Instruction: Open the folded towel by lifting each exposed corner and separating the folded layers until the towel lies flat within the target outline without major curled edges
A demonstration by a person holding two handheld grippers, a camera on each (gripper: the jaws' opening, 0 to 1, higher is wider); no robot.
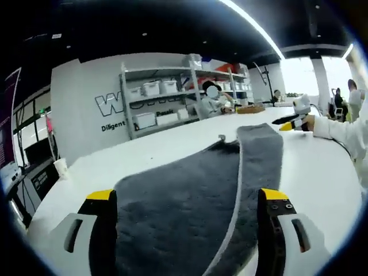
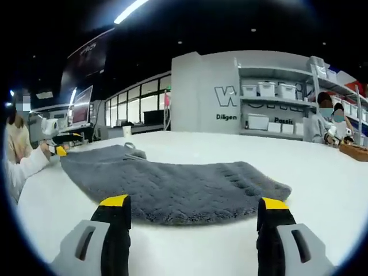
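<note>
A dark grey towel (image 1: 172, 207) lies on the white table (image 1: 144, 155). One folded layer with a pale hem (image 1: 237, 178) runs along its right side, and a small hang loop (image 1: 221, 137) shows at the far edge. My left gripper (image 1: 187, 195) stands open, with the towel's near end between its jaws. My right gripper (image 1: 289, 122) is held by a hand in a white sleeve at the towel's far right end. In the right gripper view the towel (image 2: 172, 184) stretches across the table ahead. My right gripper (image 2: 194, 202) is open just short of its edge. The left gripper (image 2: 59, 150) sits at the towel's left corner.
Grey shelves with white bins (image 1: 155, 92) stand against the far wall. People sit at the table's far end beside a wicker basket (image 2: 353, 150). A paper cup (image 1: 60, 167) stands near the table's left edge, with monitors (image 2: 80, 106) beyond. Bare white table (image 2: 322, 172) surrounds the towel.
</note>
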